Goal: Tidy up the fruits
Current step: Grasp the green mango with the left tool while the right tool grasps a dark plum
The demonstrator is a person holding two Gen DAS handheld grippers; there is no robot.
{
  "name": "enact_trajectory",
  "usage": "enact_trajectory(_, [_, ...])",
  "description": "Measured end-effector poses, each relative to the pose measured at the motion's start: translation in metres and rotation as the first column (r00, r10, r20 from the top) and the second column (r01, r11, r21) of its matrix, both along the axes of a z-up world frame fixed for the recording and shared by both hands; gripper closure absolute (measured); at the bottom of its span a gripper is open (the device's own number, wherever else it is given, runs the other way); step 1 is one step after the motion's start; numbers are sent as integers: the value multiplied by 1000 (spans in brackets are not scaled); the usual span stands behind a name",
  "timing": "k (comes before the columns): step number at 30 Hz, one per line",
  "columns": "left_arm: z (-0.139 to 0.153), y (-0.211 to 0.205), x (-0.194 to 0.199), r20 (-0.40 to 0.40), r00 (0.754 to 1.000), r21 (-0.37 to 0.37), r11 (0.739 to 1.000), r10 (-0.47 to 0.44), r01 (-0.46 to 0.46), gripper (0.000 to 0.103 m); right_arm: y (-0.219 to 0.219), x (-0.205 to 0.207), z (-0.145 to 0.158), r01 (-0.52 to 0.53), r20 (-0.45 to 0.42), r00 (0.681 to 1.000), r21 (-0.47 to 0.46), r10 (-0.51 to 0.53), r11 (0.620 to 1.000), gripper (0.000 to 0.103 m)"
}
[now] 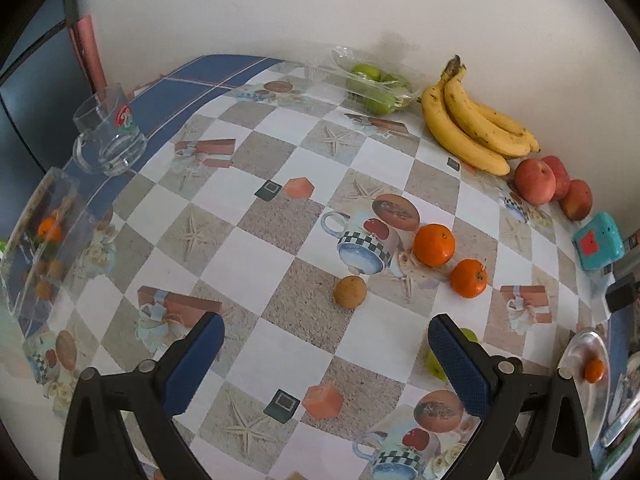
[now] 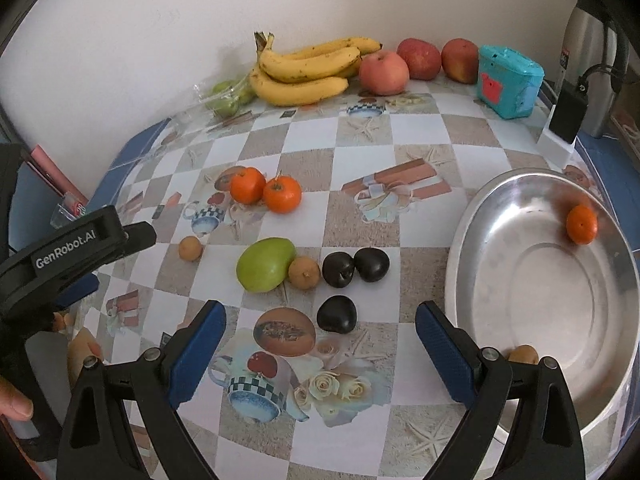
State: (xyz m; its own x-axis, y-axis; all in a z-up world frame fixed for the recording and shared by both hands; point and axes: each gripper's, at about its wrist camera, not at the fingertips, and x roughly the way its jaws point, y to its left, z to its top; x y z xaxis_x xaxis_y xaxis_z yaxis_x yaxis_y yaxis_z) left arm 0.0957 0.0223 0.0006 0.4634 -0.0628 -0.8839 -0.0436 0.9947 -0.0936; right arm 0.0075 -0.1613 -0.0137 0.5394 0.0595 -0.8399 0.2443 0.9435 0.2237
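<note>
My right gripper [image 2: 320, 348] is open and empty above the patterned table, just in front of three dark plums [image 2: 337, 314], a green mango [image 2: 266, 265] and a small brown fruit [image 2: 304, 273]. A steel bowl [image 2: 520, 304] at the right holds one tangerine [image 2: 581, 224] and a small brown fruit [image 2: 523, 354]. Two tangerines [image 2: 266, 190] lie further back. My left gripper [image 1: 326, 356] is open and empty, with a brown fruit [image 1: 350, 291] and two tangerines [image 1: 434, 244] ahead. The mango [image 1: 436, 362] shows behind its right finger.
Bananas [image 2: 304, 70], three apples [image 2: 384, 72] and bagged green fruits [image 2: 228, 98] line the wall. A teal box [image 2: 508, 82], a charger [image 2: 566, 120] and a flask [image 2: 588, 60] stand at back right. A glass mug [image 1: 110, 132] and a clear container [image 1: 44, 240] sit left.
</note>
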Motion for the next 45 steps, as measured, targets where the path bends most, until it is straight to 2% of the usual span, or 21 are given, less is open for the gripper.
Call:
enact_trajectory(4, [-3,-18,0,13,997,-8,997,-81,81,0,0,5,-5,7,-16,1000,0,-7,1000,7])
enact_trajectory(12, [-16,-43,7,0,987,-21,987,-159,159,0,0,12,-14,19,-45,999,-32,-20,999,9])
enact_trajectory(14, [-21,-48,7,-11,983,-22,983,-181,181,0,-2,14,-17,27,-54,998,-29,-29,999,12])
enact_trajectory(16, [-25,-54,8,-28,978,-27,978,-206,205,0,-2,17,-20,34,-67,997,-29,-36,999,22])
enact_trajectory(23, [-36,-66,8,-59,966,-72,966,-252,248,0,0,22,-31,17,-107,994,-39,-21,999,36])
enact_trajectory(25, [-39,-69,9,-65,963,-82,964,-260,254,9,-1,23,-35,14,-116,993,-38,-18,999,44])
enact_trajectory(29, [-44,-76,10,-74,955,-98,955,-287,280,22,-2,24,-40,7,-131,991,-31,-11,1000,52])
enact_trajectory(33, [-49,-79,9,-94,945,-161,942,-313,295,42,-2,24,-42,6,-138,990,-19,-9,1000,59])
enact_trajectory(37, [-46,-83,7,-84,939,-175,932,-335,317,59,-3,23,-43,5,-143,990,-4,-6,1000,69])
enact_trajectory(39, [-46,-85,6,-86,937,-181,930,-340,321,60,-3,23,-44,7,-146,989,0,-7,1000,73])
enact_trajectory(45, [-47,-87,6,-87,934,-182,927,-347,327,60,-3,23,-44,13,-149,989,15,-11,1000,74])
